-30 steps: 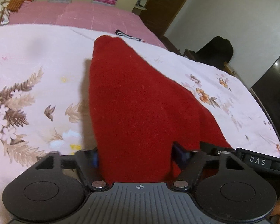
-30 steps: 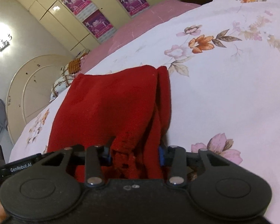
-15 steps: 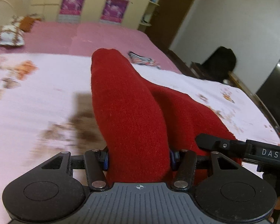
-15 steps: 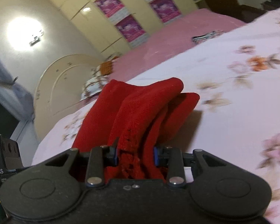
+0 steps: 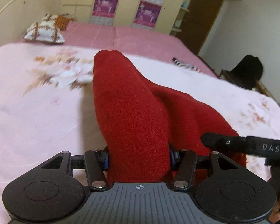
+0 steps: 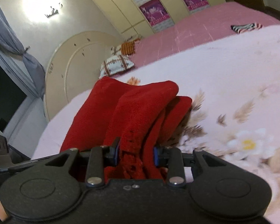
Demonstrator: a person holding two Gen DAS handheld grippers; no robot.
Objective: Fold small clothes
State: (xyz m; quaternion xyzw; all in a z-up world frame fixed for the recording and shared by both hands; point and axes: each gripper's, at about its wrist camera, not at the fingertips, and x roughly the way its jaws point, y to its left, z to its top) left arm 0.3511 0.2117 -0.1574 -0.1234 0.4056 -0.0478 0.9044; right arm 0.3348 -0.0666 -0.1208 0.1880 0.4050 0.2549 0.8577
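The thick red fleece garment (image 5: pixel 132 115) hangs bunched above the floral pink bedspread (image 5: pixel 37 115), gripped by both the left gripper (image 5: pixel 138 158), its jaws easing apart, and the right gripper (image 6: pixel 136 153), jaws narrow.

A garment (image 5: pixel 132 115) is draped over a quilt (image 5: pixel 37 115) spread on the bed (image 5: pixel 132 39). A pillow (image 5: pixel 43 32) is set beyond it, by the headboard (image 6: pixel 71 63). Cupboards (image 5: pixel 125 1) are ranged behind the bed.
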